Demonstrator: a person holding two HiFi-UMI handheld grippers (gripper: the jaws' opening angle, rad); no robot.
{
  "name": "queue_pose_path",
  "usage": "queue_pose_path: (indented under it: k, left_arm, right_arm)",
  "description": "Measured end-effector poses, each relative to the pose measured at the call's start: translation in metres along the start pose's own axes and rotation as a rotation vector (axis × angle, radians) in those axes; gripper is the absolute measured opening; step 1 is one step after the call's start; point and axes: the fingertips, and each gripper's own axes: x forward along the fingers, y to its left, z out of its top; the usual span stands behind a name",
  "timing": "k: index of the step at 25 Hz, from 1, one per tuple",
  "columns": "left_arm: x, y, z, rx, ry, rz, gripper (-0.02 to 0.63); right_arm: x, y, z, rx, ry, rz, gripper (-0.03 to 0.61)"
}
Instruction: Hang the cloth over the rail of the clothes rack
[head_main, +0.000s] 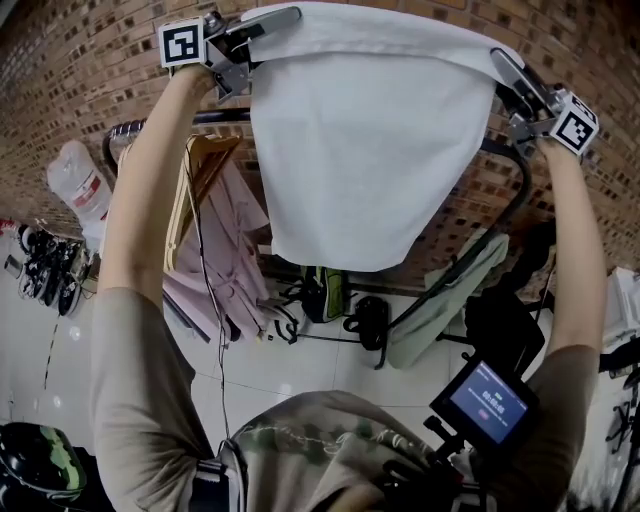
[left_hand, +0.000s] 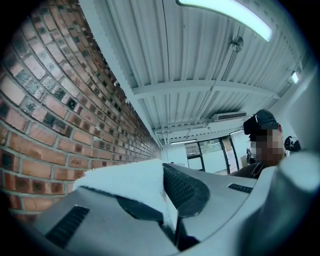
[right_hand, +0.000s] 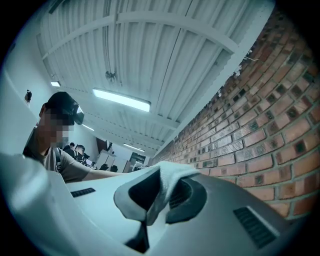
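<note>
The left claw was clamped tight on one top corner of the white cloth, and the right claw on the other. In each gripper view the fabric sat pinched between jaws that were almost touching. The cloth was spread between the two claws and dropped below them, in front of the dark rail, which passed just under the left claw. Whether cloth and rail touched could not be told.

The only print was the black-and-white square on each marker cube, and white lines on a small blue screen well below the right claw, too small to read.

Only the head view showed the rail, with a wooden hanger and a pink garment beneath the left claw. Only the gripper views showed the fabric bunched over the jaw tips. Beyond the tips they showed a brick wall, a ceiling strip light and a person in a dark cap.
</note>
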Motion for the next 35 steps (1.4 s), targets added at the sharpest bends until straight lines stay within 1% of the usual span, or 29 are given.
queue_pose_path:
  k: [3,6,8,13,16,18,20,25,27,30,32,35]
  left_arm:
    - [-0.012,0.02,-0.009,-0.036,-0.032,0.058,0.017]
    - [-0.016,0.035,-0.015,-0.056,-0.044,0.091,0.017]
    - [-0.013,0.04,-0.02,-0.057,-0.025,0.106,0.017]
    - [-0.013,0.057,-0.03,-0.064,0.024,0.171,0.017]
    - [-0.015,0.069,-0.038,-0.114,0.037,0.2,0.017]
    - [-0.017,0.075,-0.043,-0.152,0.039,0.197,0.017]
    - [-0.019,0.081,-0.048,-0.165,0.045,0.194,0.017]
    - [-0.018,0.095,-0.057,-0.133,0.057,0.189,0.017]
    - [-0.018,0.096,-0.064,-0.116,0.074,0.163,0.018]
    - [-0.019,0.099,-0.07,-0.135,0.076,0.133,0.018]
    - [-0.019,0.102,-0.075,-0.149,0.084,0.121,0.018]
    - [-0.016,0.1,-0.085,-0.173,0.112,0.078,0.022]
  right_arm:
    - [0.013,-0.008,-0.006,-0.009,0.032,0.004,0.017]
    - [0.018,-0.025,-0.02,0.009,0.079,-0.014,0.017]
    - [0.016,-0.036,-0.028,0.032,0.095,-0.04,0.017]
    - [0.015,-0.051,-0.046,0.074,0.091,-0.069,0.017]
    - [0.018,-0.057,-0.056,0.089,0.109,-0.076,0.017]
    - [0.019,-0.06,-0.062,0.096,0.124,-0.071,0.017]
    - [0.019,-0.066,-0.068,0.107,0.138,-0.071,0.017]
    - [0.023,-0.082,-0.086,0.139,0.15,-0.085,0.017]
    - [0.021,-0.089,-0.098,0.162,0.157,-0.092,0.017]
    - [0.018,-0.093,-0.114,0.187,0.17,-0.088,0.017]
    - [0.018,-0.094,-0.123,0.181,0.205,-0.077,0.017]
    - [0.019,-0.09,-0.133,0.164,0.257,-0.051,0.017]
